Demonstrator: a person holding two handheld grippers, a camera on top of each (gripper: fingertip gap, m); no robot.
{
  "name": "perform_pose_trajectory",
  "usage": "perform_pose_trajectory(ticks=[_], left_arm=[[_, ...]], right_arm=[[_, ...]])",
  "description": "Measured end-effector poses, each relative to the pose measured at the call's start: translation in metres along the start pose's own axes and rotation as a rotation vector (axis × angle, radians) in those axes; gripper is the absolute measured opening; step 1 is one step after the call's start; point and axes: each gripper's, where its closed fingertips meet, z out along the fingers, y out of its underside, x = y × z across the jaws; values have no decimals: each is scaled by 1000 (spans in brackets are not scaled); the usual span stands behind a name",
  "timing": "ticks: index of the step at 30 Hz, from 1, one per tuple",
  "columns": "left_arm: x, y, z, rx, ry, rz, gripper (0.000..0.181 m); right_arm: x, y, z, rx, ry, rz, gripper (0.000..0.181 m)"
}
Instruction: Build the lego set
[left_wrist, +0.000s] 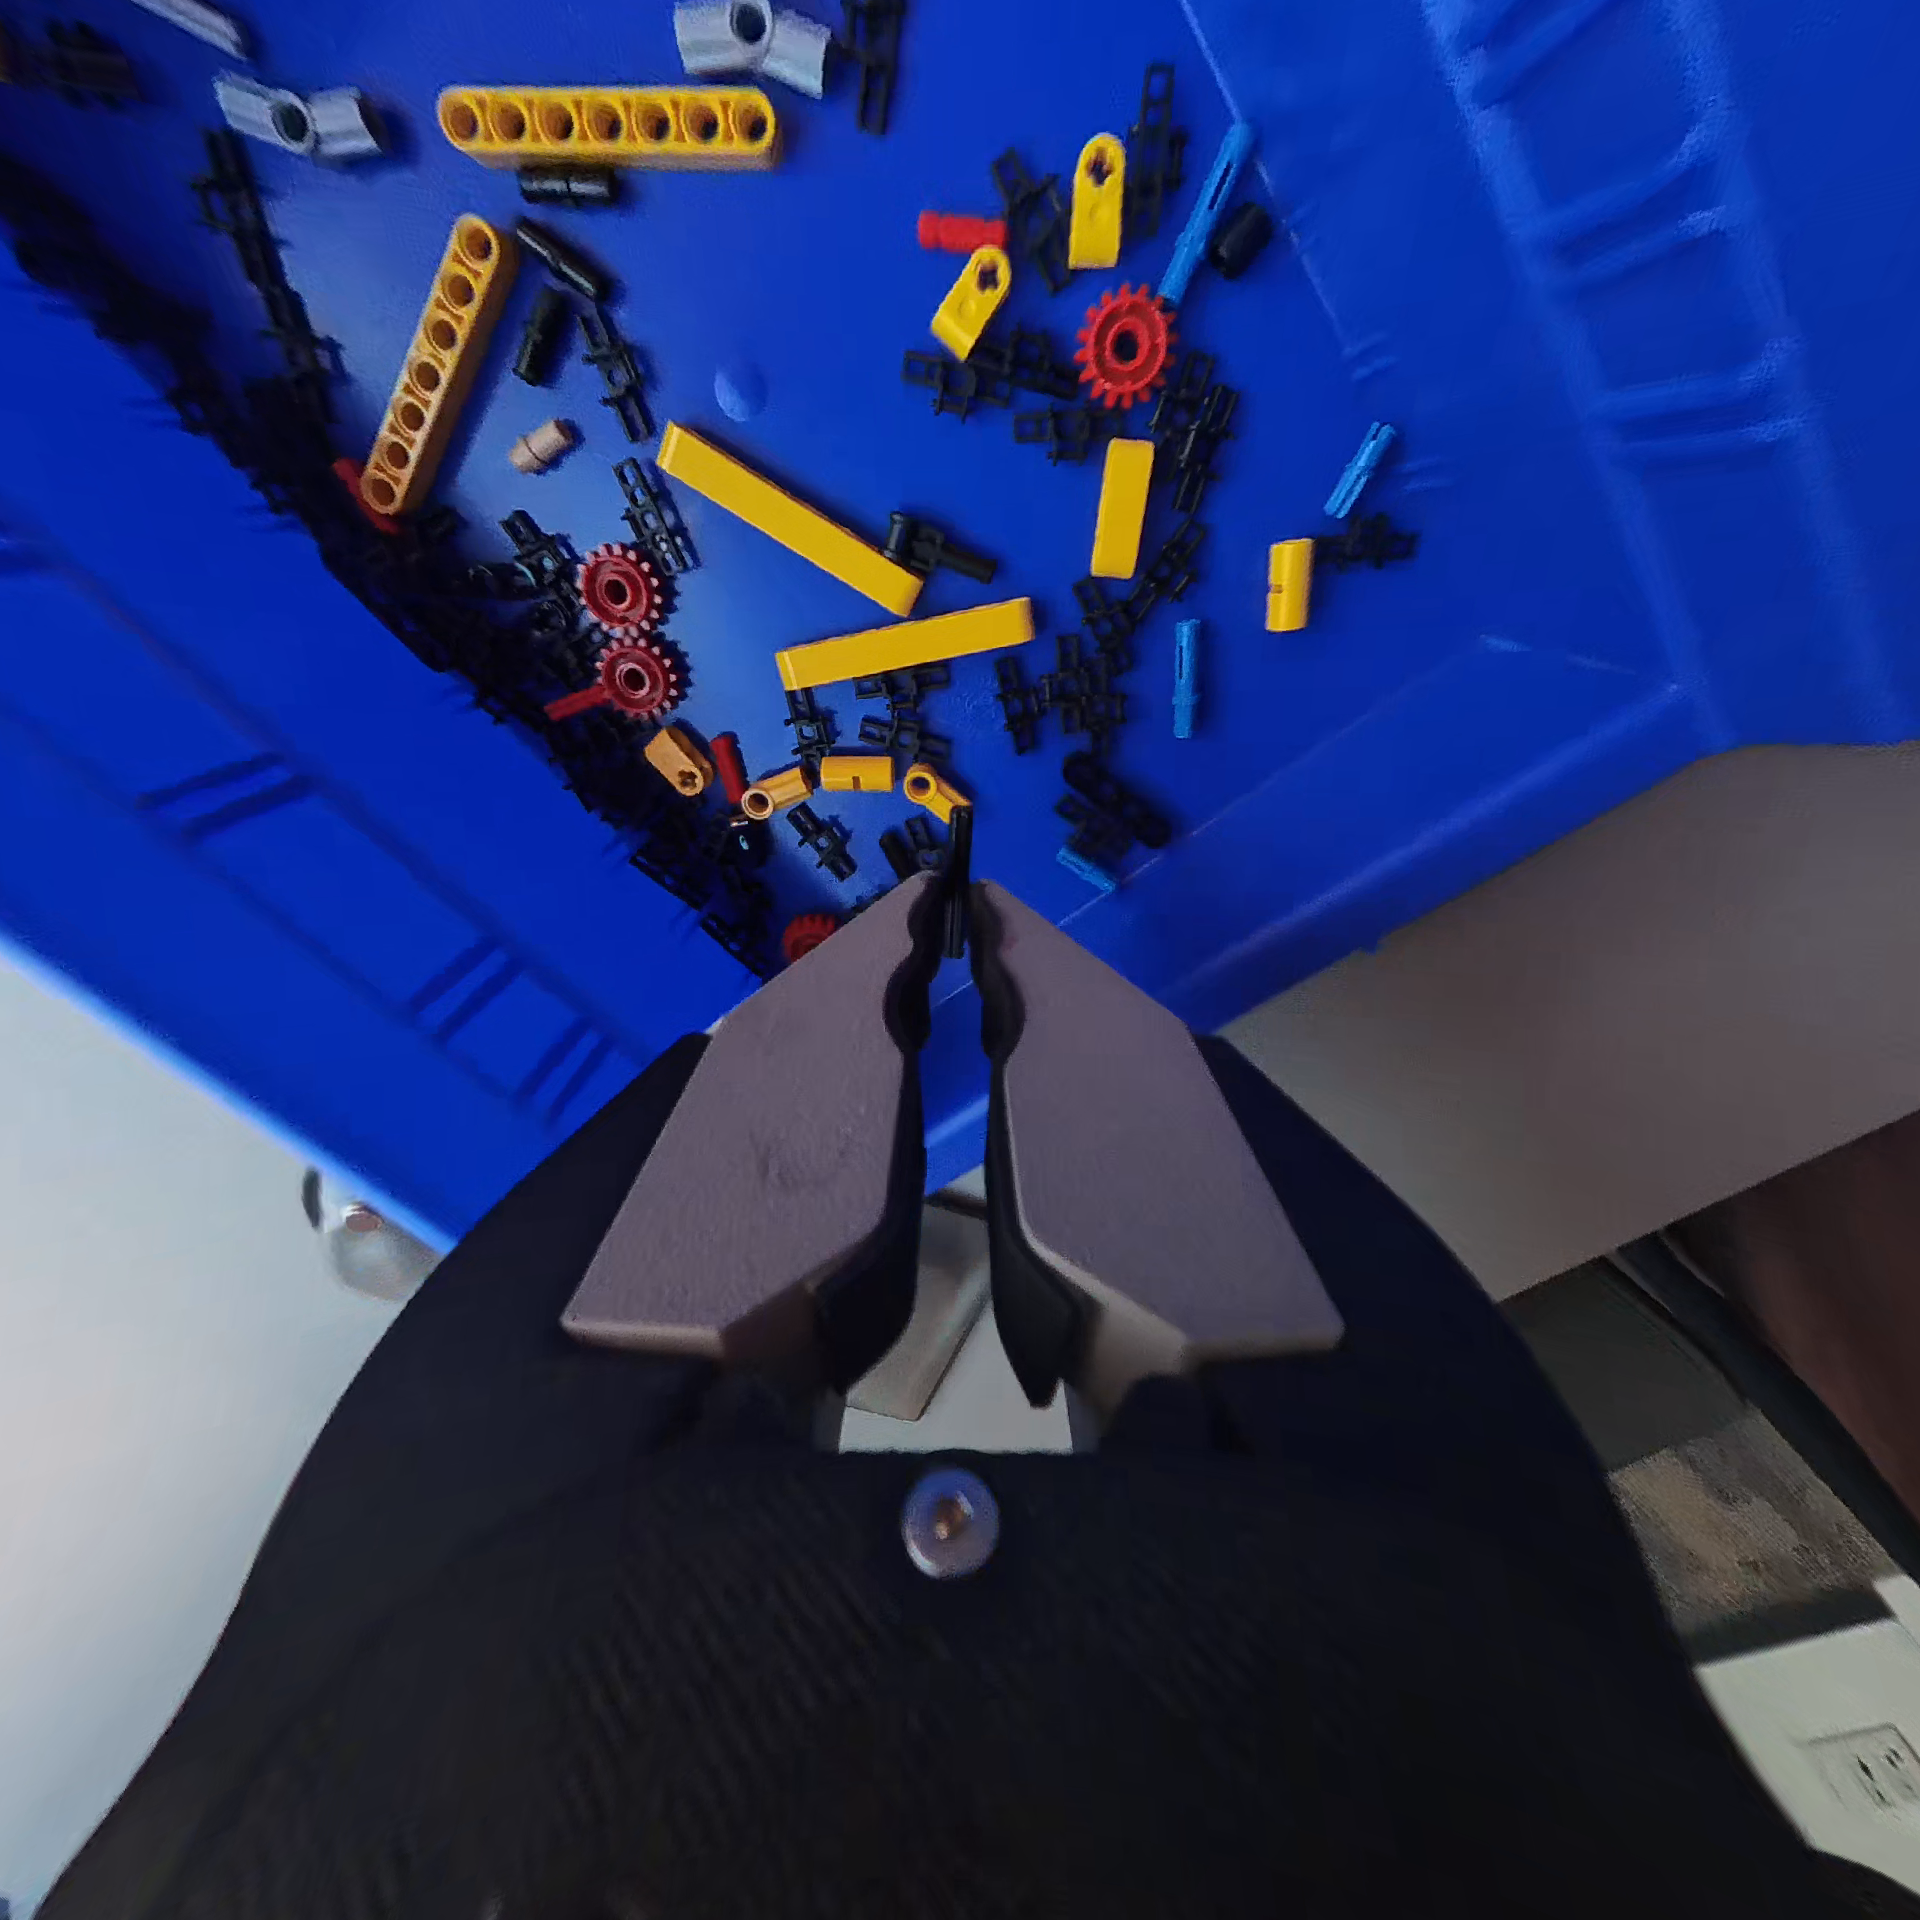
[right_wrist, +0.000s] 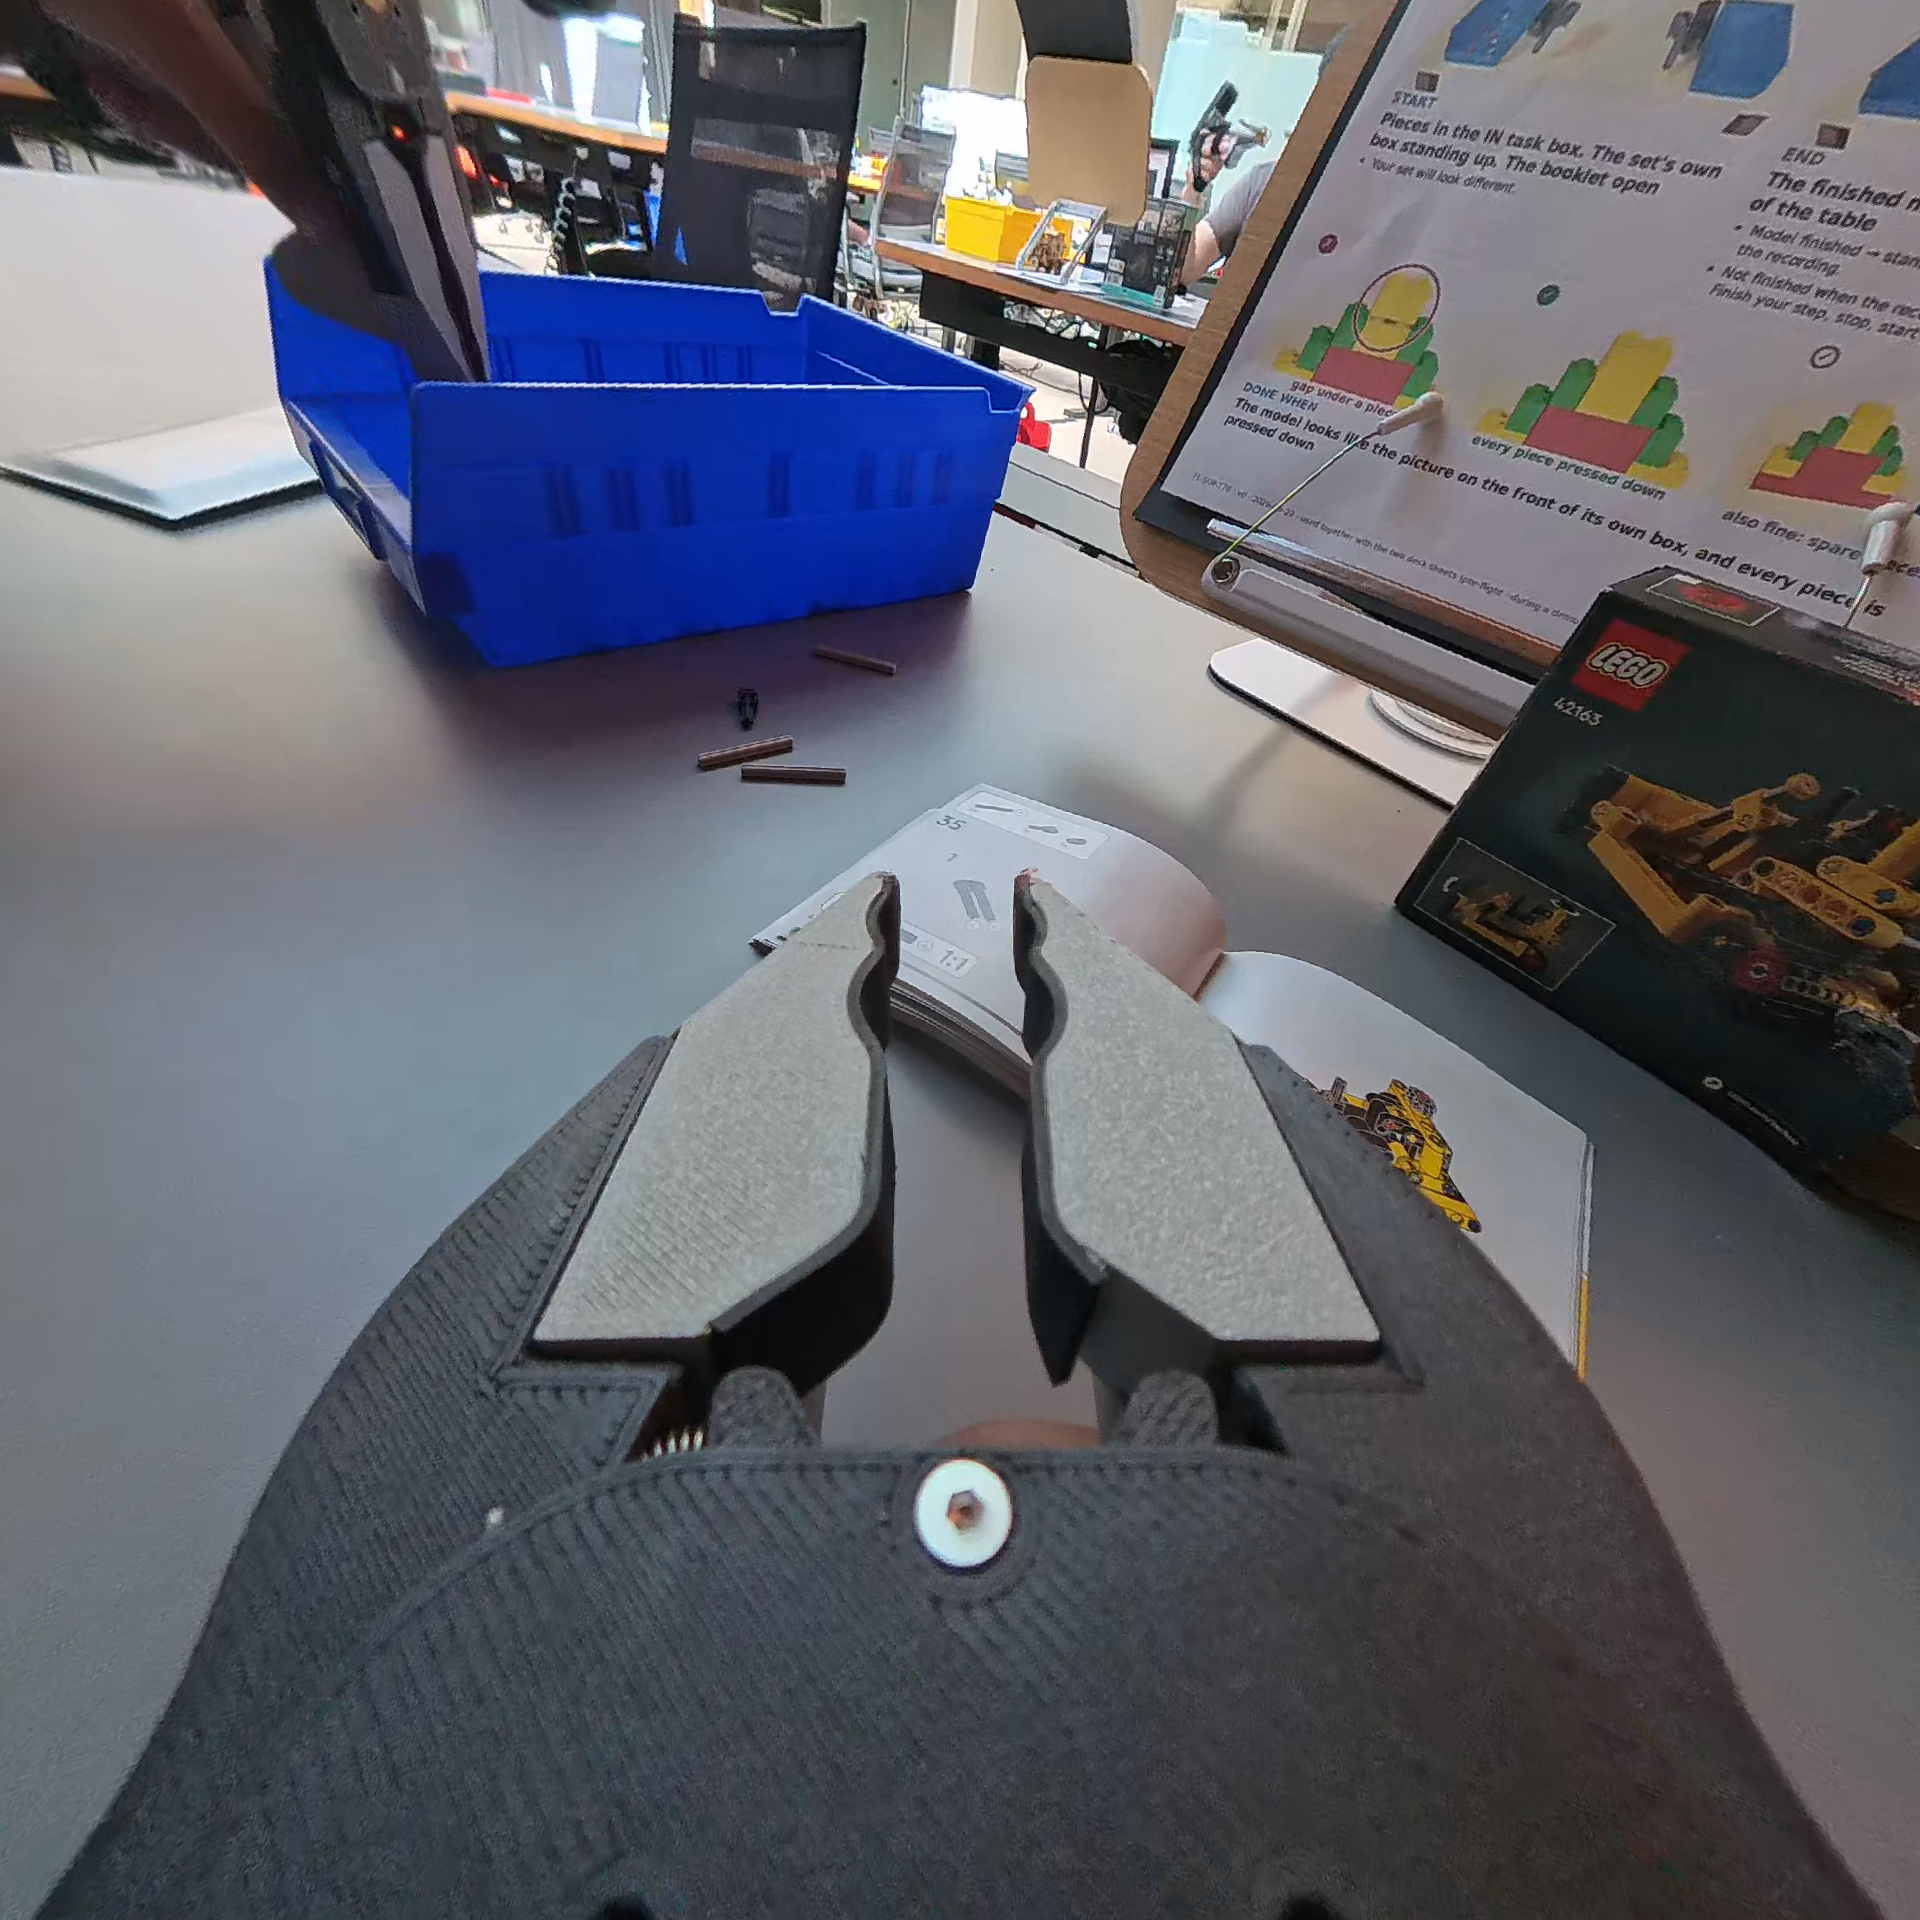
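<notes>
Blue bin (left_wrist: 1558, 312): holds loose yellow beams (left_wrist: 606, 127), red gears (left_wrist: 1122, 346), black track links (left_wrist: 1101, 686), blue pins (left_wrist: 1187, 677). Left gripper (left_wrist: 954, 894) above bin's near corner, clenched on a thin black pin (left_wrist: 957, 883). Right wrist view only: right gripper (right_wrist: 956, 894), released and empty, over open instruction booklet (right_wrist: 1039, 862) on grey table (right_wrist: 312, 935); three brown axles (right_wrist: 792, 774) and a small black pin (right_wrist: 746, 707) lie between booklet and bin (right_wrist: 675, 488); set box (right_wrist: 1704, 883) and instruction stand (right_wrist: 1558, 312) at right.
</notes>
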Motion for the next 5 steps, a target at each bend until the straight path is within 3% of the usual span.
perform_pose_trajectory(ticks=[1, 5], left_arm=[[5, -5, -9, 32, 3, 8, 1], [56, -39, -52, 201, 46, 125, 1]], right_arm=[[0, 0, 0, 0, 0, -1, 18], [1, 0, 0, 1, 7, -4, 17]])
